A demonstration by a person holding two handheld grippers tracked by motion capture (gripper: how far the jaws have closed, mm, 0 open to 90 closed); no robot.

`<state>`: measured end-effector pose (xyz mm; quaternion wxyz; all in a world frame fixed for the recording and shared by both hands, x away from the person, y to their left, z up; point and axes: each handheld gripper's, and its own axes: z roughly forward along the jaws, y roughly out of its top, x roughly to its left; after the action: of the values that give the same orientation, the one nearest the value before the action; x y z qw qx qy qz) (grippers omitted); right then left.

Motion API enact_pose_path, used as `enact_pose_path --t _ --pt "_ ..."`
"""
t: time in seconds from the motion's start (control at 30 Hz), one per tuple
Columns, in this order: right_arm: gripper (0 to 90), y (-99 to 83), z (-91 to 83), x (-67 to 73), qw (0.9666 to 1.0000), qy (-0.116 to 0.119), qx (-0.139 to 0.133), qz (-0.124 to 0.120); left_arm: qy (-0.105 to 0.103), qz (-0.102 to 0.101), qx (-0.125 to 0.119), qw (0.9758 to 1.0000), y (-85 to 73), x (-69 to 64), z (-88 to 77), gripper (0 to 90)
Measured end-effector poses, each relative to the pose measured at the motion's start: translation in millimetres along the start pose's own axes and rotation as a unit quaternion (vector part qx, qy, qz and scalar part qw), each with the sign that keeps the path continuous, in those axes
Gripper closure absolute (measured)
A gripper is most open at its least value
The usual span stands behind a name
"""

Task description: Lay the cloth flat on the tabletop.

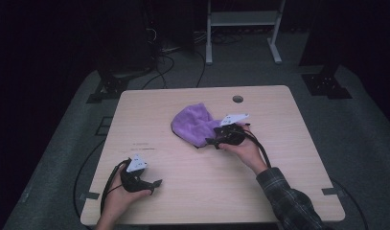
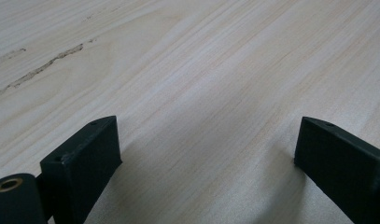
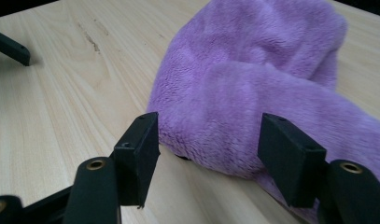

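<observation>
My right gripper (image 3: 204,144) stands released at the near edge of the purple cloth (image 3: 253,84), bunched mid-table (image 1: 192,187); grasp not yet made. My left gripper (image 2: 206,149) rests released, well apart

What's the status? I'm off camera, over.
Left gripper open, resting on wooden table. Right gripper open at crumpled purple fleece cloth, not gripping. Nothing in the way.
</observation>
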<state>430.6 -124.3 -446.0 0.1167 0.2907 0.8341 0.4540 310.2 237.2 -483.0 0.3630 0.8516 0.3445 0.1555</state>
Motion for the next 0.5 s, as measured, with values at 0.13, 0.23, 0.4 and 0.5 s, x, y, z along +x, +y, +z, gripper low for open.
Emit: enact_pose_path --t 0.13,0.23,0.4,0.5 --pt "35.7 -1.8 14.3 5.5 0.9999 -0.002 0.007 -0.008 0.000 0.000 0.000 1.0000 -0.1 -0.2 0.0 6.0" --pt "36.6 -3.1 24.0 7.7 0.9999 -0.006 0.011 -0.009 0.000 0.000 0.000 1.0000 -0.1 -0.3 -0.1 6.0" --pt "47.0 -5.7 36.7 8.9 0.9994 -0.015 0.028 -0.012 -0.001 0.000 0.000 1.0000 -0.2 -0.3 -0.1 6.0" --pt "73.4 -7.0 38.2 9.7 0.9991 -0.021 0.032 -0.016 -0.001 0.001 0.000 1.0000 -0.2 -0.4 -0.2 6.0"
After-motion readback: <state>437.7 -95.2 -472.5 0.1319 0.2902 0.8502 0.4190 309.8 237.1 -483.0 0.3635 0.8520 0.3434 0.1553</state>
